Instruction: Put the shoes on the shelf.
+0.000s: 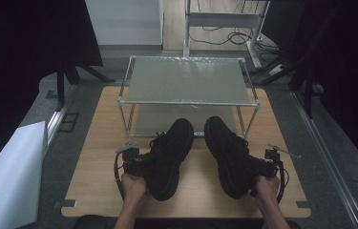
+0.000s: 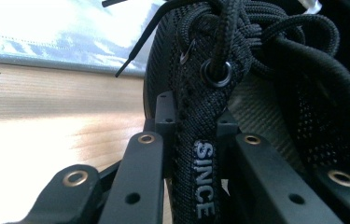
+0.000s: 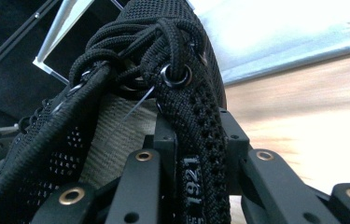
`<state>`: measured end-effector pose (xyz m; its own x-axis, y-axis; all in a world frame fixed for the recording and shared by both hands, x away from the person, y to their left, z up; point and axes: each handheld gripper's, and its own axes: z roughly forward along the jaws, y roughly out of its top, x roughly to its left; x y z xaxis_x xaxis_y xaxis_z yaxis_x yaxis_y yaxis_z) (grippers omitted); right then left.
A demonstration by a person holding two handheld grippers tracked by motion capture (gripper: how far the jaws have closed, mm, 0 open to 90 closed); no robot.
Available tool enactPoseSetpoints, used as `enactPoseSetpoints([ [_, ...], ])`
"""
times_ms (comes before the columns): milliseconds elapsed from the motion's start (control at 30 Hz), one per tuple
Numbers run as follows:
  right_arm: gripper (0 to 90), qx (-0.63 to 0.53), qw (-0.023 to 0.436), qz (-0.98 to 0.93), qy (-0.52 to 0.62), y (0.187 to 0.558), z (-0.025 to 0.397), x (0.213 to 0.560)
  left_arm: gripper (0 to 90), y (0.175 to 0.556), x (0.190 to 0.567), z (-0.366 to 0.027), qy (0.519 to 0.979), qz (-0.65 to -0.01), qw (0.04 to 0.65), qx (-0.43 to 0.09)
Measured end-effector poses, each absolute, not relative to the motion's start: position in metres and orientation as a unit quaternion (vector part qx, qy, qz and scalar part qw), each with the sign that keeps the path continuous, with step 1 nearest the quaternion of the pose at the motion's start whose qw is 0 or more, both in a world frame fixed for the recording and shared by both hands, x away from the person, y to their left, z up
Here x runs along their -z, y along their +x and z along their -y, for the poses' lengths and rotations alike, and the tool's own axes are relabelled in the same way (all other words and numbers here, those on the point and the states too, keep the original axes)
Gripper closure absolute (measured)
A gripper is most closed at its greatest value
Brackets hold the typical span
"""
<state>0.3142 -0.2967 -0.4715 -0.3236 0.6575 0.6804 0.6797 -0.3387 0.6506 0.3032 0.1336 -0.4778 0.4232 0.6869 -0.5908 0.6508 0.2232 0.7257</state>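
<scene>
Two black knit sneakers lie on the wooden table (image 1: 95, 157), toes toward the rack. My left gripper (image 1: 136, 164) is shut on the left shoe (image 1: 169, 155) at its collar edge; in the left gripper view the jaws pinch the strip marked SINCE (image 2: 203, 182) below the laces (image 2: 238, 28). On the other side, my right gripper (image 1: 265, 167) is shut on the right shoe (image 1: 226, 152). The right gripper view has the collar strip marked 1921 (image 3: 193, 186) clamped between the jaws, with the laces (image 3: 140, 42) above.
A metal-framed rack (image 1: 186, 81) with a grey shelf stands at the table's far half, just beyond the shoe toes. A white sheet (image 1: 9, 171) lies off the table's left side. Dark stands and cables sit behind the rack.
</scene>
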Motion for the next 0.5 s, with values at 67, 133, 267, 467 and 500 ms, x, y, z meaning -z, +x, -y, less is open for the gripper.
enactPoseSetpoints([
  [67,74.0,0.578,0.010,0.573,-0.581,0.316,0.290,0.470,78.5,0.302,0.476,-0.135,0.615,-0.540,0.575,-0.018],
  [133,74.0,0.580,0.010,0.575,-0.577,0.318,0.283,0.467,78.5,0.300,0.474,-0.135,0.610,-0.541,0.579,-0.021],
  [267,74.0,0.589,0.014,0.571,-0.572,0.319,0.272,0.460,78.5,0.296,0.467,-0.135,0.603,-0.538,0.589,-0.027],
  [467,74.0,0.602,0.023,0.562,-0.567,0.319,0.264,0.451,78.4,0.291,0.455,-0.132,0.596,-0.531,0.601,-0.036],
  [500,74.0,0.605,0.025,0.559,-0.566,0.319,0.262,0.447,78.4,0.290,0.449,-0.130,0.594,-0.529,0.604,-0.041],
])
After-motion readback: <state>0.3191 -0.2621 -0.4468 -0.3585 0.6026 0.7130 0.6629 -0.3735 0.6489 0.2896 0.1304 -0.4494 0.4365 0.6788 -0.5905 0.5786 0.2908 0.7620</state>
